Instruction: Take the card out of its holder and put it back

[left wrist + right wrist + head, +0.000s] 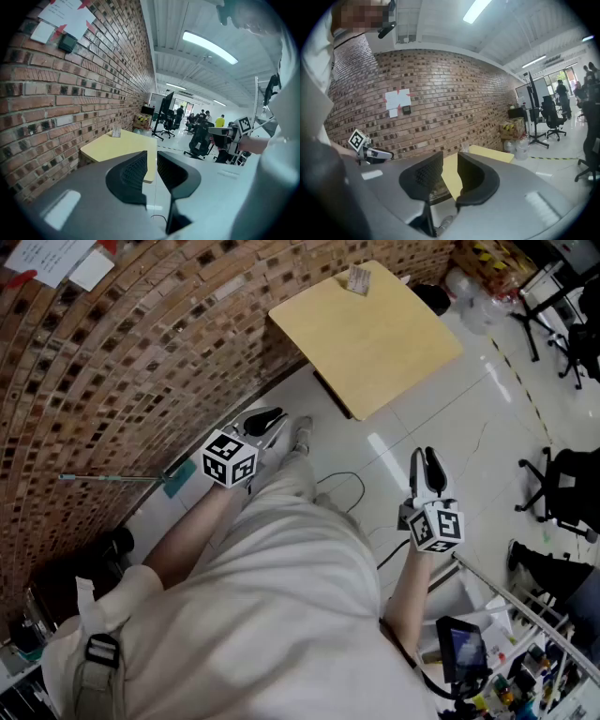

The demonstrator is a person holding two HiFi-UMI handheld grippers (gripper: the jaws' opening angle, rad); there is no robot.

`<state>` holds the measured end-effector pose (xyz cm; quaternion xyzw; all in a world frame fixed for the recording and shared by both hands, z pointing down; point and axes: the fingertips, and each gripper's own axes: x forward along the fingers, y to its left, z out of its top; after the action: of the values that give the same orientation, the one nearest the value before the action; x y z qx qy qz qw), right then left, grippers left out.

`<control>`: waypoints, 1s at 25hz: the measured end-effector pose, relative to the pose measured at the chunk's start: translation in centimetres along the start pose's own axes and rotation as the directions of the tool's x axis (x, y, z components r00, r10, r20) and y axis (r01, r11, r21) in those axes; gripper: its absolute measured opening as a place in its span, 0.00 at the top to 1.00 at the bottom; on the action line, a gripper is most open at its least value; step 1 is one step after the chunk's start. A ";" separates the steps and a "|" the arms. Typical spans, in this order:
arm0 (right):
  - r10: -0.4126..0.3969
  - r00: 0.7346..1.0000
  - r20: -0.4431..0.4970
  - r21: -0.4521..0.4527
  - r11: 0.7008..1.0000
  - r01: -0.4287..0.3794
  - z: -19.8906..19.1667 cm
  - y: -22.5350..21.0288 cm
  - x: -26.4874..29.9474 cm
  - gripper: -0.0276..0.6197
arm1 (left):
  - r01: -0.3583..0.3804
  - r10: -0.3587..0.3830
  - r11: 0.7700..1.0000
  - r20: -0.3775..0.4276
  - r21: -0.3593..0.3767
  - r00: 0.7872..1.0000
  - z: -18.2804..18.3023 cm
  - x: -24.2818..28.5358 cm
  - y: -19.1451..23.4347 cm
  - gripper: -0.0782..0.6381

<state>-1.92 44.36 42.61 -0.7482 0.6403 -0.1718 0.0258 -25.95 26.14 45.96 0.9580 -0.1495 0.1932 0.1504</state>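
Hovering well short of the yellow table (375, 343), left gripper (272, 418) and right gripper (427, 460) are held slightly spread, empty; card holder (358, 279) is noted at the table's far edge.

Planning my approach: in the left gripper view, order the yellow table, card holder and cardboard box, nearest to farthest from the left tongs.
From the left tongs:
1. The yellow table, straight ahead, slightly left.
2. The card holder, at the table's far end by the brick wall.
3. The cardboard box, beyond the table, by that wall.
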 end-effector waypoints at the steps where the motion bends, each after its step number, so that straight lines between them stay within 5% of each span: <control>1: 0.001 1.000 -0.001 0.004 1.000 -0.001 0.1 -0.1 0.8 0.82 | 0.003 -0.003 1.000 -0.002 0.002 1.000 0.4 0.6 0.6 0.77; 14: -0.031 0.999 -0.030 0.019 0.999 0.032 3.0 0.9 17.2 0.82 | 0.086 -0.085 0.996 -0.023 0.024 0.996 8.3 8.4 13.5 0.76; 25: -0.163 0.984 -0.068 0.060 0.984 0.167 3.4 -1.6 27.4 0.82 | 0.202 -0.200 0.979 -0.069 0.032 0.977 12.5 15.7 22.2 0.76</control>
<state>3.92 17.53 45.99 -0.7918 0.5704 -0.2179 0.0158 -15.66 -1.98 46.60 0.9641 -0.0431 0.2111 0.1554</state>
